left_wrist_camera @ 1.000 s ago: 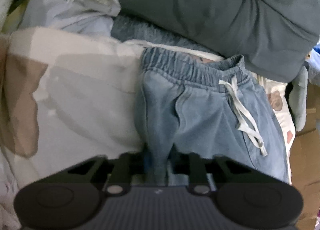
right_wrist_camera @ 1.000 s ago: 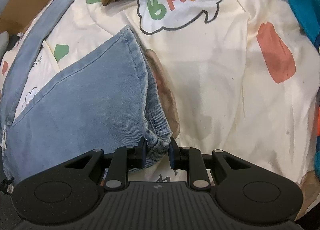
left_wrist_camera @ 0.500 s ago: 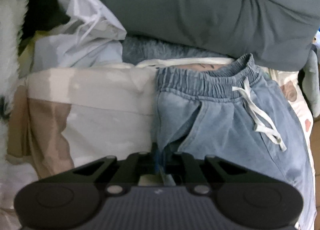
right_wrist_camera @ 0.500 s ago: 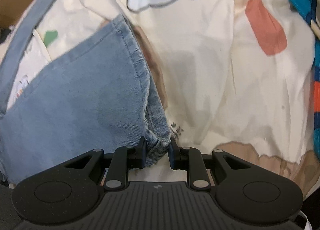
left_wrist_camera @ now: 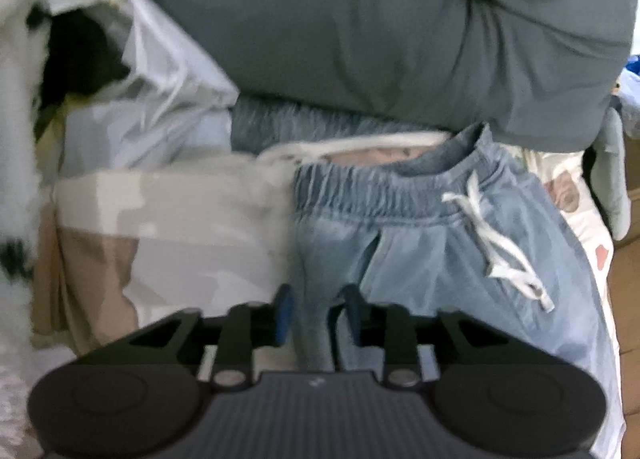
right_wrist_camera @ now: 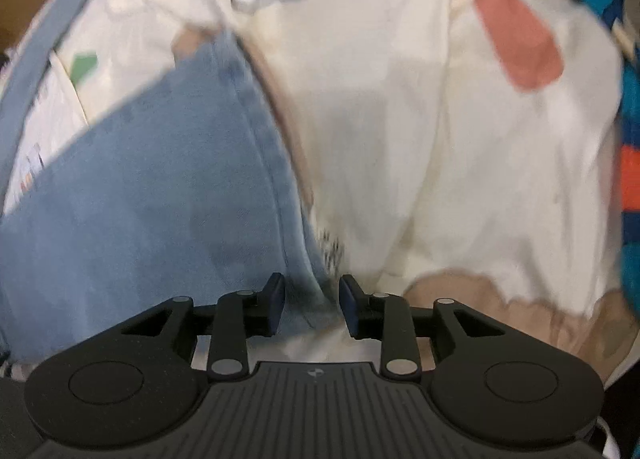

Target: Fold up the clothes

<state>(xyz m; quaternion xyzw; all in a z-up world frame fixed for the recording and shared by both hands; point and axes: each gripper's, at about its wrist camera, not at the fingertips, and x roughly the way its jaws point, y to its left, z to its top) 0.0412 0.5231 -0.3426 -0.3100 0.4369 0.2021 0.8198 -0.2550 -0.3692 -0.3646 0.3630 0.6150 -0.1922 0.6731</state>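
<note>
On the left wrist view, far left, a white fuzzy fabric runs down the edge, and beside it a pale blue-white crumpled garment sits in the upper left. Below that lies a folded cream and tan piece, flat, its right edge meeting the denim shorts. Across the whole top, a big grey-green bundle bulges over everything. The denim shorts fill centre to lower right, elastic waistband up, white drawstring trailing down toward the right. At bottom centre, the left gripper: its jaws have just been opening, and they now stand apart with a ridge of the shorts' side edge rising between them, the pads clear of the cloth. Far right, a strip of patterned cream sheet peeks out past the shorts.

Over to the right wrist view, blurred. At far left a grey-blue strap-like band arcs down the edge. Then the shorts' blue leg spreads over the left half, its stitched hem running diagonally from upper centre down to the bottom centre. The right gripper sits there at bottom centre: jaws just been opening, now spread, the hem corner lying between them with gaps on both sides, so nothing pinched. Right of the hem, the cream sheet with a coral patch in the upper right, and at the far right edge a teal and orange fabric.
</note>
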